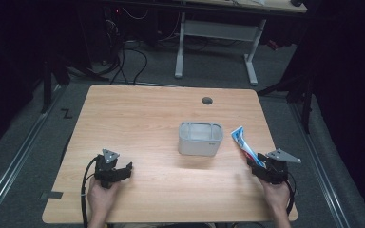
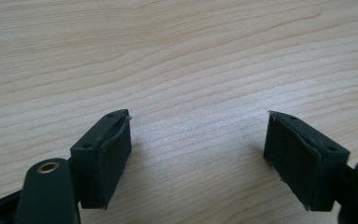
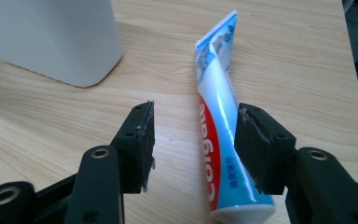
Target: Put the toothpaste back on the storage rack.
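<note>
Lying beside the bin [image 1: 200,138], the tube [image 3: 219,140] sat between the right gripper's [image 3: 193,140] spread jaws, ungrabbed; left gripper [image 2: 198,144] spread, empty.

A container [image 1: 200,138] stands mid-frame on the table [image 1: 138,114] — a toothpaste tube [image 1: 244,143] lies just right of it. The grippers sit at lower left [image 1: 123,169] and lower right [image 1: 255,167].

My view from above: light wood table [image 1: 142,118], rounded corners, dark round hole [image 1: 207,100] near far edge. I see grey bin [image 1: 200,138] standing upright near centre. Toothpaste tube [image 1: 244,142] lies flat on tabletop just right of bin, apart from it, crimped end pointing away from me. Tape scrap [image 1: 55,194] at near-left edge.
</note>
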The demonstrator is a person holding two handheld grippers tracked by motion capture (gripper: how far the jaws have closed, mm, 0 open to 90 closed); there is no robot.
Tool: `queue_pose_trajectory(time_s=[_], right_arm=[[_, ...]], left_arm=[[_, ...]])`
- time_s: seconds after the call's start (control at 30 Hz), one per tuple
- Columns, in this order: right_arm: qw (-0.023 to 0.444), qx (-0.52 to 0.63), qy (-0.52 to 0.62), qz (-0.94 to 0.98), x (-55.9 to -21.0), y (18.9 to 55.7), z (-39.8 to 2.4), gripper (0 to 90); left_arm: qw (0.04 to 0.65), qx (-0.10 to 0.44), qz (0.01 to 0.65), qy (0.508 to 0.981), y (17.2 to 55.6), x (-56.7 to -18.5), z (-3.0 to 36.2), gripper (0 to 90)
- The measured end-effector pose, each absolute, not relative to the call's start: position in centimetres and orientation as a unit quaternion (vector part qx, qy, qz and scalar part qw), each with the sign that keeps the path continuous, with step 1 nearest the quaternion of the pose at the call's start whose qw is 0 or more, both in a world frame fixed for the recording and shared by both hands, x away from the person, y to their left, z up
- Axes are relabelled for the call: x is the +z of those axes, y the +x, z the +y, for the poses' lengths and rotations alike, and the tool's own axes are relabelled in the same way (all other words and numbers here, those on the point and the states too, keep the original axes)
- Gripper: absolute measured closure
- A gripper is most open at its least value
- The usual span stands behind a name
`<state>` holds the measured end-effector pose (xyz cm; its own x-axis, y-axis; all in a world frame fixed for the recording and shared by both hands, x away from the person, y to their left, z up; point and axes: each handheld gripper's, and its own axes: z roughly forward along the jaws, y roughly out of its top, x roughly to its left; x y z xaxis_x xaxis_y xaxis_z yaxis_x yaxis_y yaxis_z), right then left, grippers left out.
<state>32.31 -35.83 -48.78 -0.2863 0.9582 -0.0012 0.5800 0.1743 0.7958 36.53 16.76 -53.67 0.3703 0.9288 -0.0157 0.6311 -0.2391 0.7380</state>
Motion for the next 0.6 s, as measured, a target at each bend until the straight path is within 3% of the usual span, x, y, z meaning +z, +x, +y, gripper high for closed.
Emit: queue_pose_trajectory(time_s=[0.6], right_arm=[[0.254,0.326,0.559,0.719,-47.7,34.4,-37.0,46.4]], left_arm=[[0.337,0.220,0.514,0.757,36.5,-53.7,16.8,23.3]])
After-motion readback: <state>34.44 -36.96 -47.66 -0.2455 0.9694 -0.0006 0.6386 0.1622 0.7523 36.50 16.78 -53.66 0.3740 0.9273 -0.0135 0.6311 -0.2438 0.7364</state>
